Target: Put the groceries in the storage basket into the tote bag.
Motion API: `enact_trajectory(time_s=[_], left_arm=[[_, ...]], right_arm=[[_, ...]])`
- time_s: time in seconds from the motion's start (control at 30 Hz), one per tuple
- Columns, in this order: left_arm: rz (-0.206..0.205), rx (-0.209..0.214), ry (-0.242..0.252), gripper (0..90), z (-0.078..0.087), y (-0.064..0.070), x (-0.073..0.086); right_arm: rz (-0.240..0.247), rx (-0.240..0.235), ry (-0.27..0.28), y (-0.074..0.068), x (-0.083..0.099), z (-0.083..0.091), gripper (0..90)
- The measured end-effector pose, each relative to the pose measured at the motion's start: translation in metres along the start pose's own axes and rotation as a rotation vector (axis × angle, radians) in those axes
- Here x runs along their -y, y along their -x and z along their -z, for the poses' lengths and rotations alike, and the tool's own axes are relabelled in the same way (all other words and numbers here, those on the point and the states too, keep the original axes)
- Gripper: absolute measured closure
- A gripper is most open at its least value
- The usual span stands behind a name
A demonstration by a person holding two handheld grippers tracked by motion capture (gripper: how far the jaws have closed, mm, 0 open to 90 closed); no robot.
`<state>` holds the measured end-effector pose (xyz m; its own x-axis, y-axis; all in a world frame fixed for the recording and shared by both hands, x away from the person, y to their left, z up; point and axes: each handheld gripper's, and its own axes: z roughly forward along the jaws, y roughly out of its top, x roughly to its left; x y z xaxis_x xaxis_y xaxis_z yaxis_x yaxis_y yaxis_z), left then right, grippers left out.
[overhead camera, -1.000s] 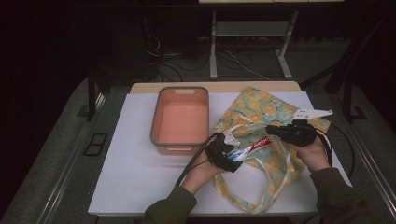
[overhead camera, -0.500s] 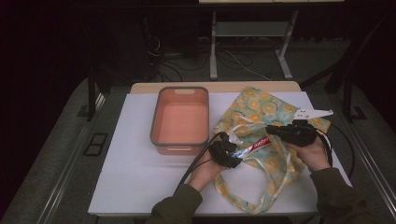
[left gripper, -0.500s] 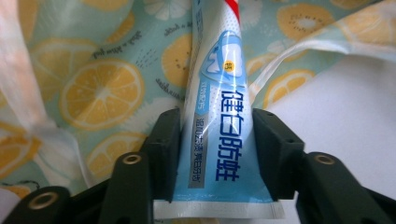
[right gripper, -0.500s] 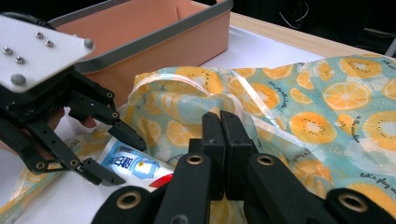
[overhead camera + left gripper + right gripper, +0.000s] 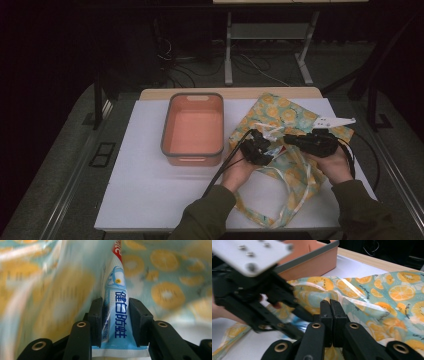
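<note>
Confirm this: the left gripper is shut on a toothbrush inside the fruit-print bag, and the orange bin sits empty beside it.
Not a toothbrush. The left gripper is shut on a toothpaste tube, as the left gripper view shows. The rest holds: it is inside the fruit-print bag, and the orange bin sits empty beside it.

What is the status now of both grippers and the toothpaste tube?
Left gripper shut on blue-white toothpaste tube, tube going into fruit-print cloth bag. Right gripper shut on bag fabric. Orange plastic bin stands apart, left of the bag.
</note>
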<state>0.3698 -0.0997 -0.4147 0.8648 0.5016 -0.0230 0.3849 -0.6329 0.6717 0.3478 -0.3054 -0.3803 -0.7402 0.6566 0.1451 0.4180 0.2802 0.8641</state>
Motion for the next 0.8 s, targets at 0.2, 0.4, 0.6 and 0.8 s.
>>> enact_trajectory(time_s=[0.2,0.4,0.6,0.8], left_arm=[[0.02,-0.013,0.008,63.3,-0.023,-0.001,-0.013],[0.029,-0.011,0.043,51.0,-0.012,0.0,-0.004],[0.035,-0.002,0.096,41.5,0.025,0.003,0.009],[0.034,0.043,0.127,39.2,0.056,0.009,0.033]], right_arm=[[-0.002,-0.002,0.007,0.001,0.0,0.002,89.3],[-0.005,0.0,0.009,0.003,0.001,0.005,89.3],[-0.003,0.003,0.005,0.002,0.001,0.005,89.3],[0.002,-0.005,-0.004,-0.001,0.003,0.005,89.3]])
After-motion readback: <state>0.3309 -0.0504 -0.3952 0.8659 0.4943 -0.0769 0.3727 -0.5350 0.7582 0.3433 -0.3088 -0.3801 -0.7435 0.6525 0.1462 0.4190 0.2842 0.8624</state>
